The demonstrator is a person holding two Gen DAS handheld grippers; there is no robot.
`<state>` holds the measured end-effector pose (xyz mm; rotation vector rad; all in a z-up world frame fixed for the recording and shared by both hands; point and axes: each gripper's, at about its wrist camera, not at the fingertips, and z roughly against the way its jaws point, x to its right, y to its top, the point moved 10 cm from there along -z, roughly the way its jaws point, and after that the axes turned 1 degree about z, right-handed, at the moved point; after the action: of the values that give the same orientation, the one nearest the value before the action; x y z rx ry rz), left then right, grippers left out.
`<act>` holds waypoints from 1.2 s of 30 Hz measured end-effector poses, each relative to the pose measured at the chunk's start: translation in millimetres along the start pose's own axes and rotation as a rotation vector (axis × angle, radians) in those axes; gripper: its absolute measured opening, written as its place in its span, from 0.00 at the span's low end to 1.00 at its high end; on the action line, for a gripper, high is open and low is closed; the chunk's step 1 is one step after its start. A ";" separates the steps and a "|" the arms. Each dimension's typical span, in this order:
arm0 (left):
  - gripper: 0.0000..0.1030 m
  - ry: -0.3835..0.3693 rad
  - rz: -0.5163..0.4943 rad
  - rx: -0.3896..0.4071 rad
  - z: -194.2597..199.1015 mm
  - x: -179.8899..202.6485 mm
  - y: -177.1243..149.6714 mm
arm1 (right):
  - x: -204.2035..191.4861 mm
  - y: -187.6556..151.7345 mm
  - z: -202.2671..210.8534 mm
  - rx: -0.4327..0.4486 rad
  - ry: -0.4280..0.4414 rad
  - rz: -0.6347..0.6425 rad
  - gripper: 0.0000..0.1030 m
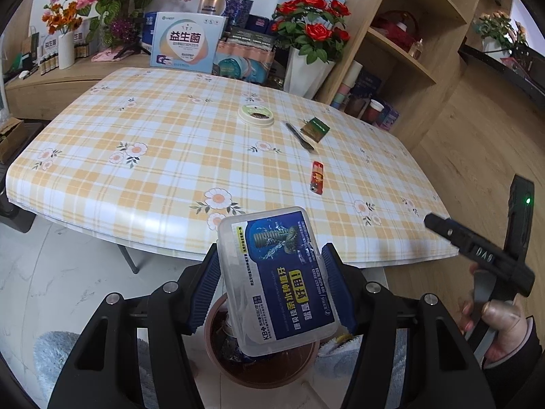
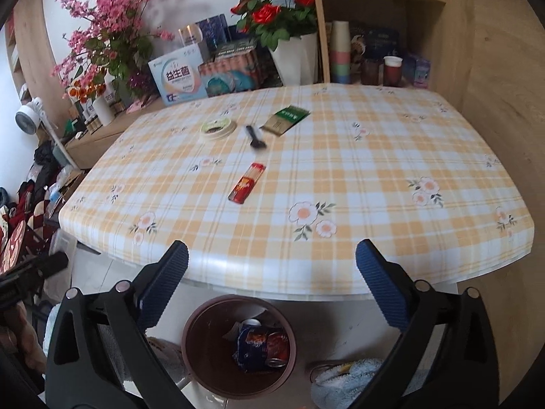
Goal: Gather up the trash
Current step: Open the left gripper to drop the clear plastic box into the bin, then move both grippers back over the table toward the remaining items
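My left gripper (image 1: 270, 283) is shut on a clear plastic box with a blue label (image 1: 279, 279) and holds it tilted above a brown trash bin (image 1: 221, 351) on the floor. My right gripper (image 2: 272, 283) is open and empty, hanging over the table's near edge above the same bin (image 2: 194, 351), which holds cans and wrappers. On the checked tablecloth (image 2: 357, 170) lie a red lighter (image 2: 246, 182), a black pen (image 2: 254, 138), a green-brown packet (image 2: 285, 120) and a tape roll (image 2: 218, 128). The same lighter (image 1: 316, 177), pen (image 1: 299, 136), packet (image 1: 315, 129) and roll (image 1: 256, 115) show in the left wrist view.
Flower vases, boxes and bottles crowd the back counter (image 1: 112, 64). A wooden shelf (image 1: 402, 44) stands at the right. Blue towels (image 2: 344, 378) lie on the floor beside the bin. Clutter lies on the floor at the left (image 2: 30, 204).
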<state>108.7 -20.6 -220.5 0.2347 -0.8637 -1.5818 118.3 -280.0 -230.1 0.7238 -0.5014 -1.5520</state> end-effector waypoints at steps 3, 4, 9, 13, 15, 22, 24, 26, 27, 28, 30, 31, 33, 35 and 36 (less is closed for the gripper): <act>0.56 -0.013 -0.021 -0.033 -7.9 8.2 -6.5 | 5.1 1.4 3.3 0.004 -0.003 -0.012 0.94; 0.56 -0.016 -0.027 -0.041 -9.8 10.3 -8.2 | 7.9 2.2 3.6 0.005 -0.005 -0.019 0.94; 0.57 -0.036 -0.052 -0.072 -20.0 22.4 -14.9 | 14.6 1.5 4.3 0.006 -0.008 -0.035 0.94; 0.57 -0.055 -0.071 -0.094 -26.6 31.6 -18.9 | 16.2 1.4 3.9 0.004 -0.009 -0.037 0.94; 0.57 -0.070 -0.090 -0.107 -29.2 37.7 -21.3 | 17.1 1.1 3.1 0.001 -0.009 -0.040 0.94; 0.82 -0.024 -0.102 -0.025 -18.5 28.7 -5.6 | 17.7 -0.4 0.5 -0.007 -0.009 -0.038 0.94; 0.85 0.005 -0.085 0.013 -12.8 17.7 2.6 | 17.5 -1.1 -0.4 -0.009 -0.011 -0.035 0.94; 0.90 0.051 -0.074 0.058 -6.0 4.8 12.0 | 17.4 -2.1 -1.3 -0.011 -0.015 -0.032 0.94; 0.91 0.073 -0.070 0.078 -2.8 -1.3 16.3 | 18.1 -2.4 -1.7 -0.011 -0.017 -0.030 0.94; 0.92 0.097 -0.064 0.095 0.8 -8.1 20.4 | 18.0 -2.6 -2.2 -0.011 -0.019 -0.028 0.94; 0.93 0.135 -0.048 0.117 6.0 -22.1 27.5 | 19.0 -3.5 -3.4 -0.013 -0.026 -0.025 0.94; 0.93 0.144 -0.041 0.122 8.2 -28.1 30.1 | 19.9 -4.2 -4.1 -0.015 -0.029 -0.025 0.94; 0.94 0.169 -0.020 0.133 11.3 -41.3 34.9 | 21.1 -5.8 -5.8 -0.020 -0.032 -0.027 0.94; 0.94 0.191 -0.005 0.141 13.3 -52.3 38.4 | 21.9 -7.9 -7.5 -0.025 -0.036 -0.028 0.94; 0.94 0.197 0.000 0.143 13.9 -56.2 39.6 | 22.7 -8.9 -9.0 -0.029 -0.039 -0.027 0.94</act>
<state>143.3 37.9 -203.5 0.4850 -0.8228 -1.4705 118.0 -300.5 -246.1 0.6819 -0.4985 -1.5977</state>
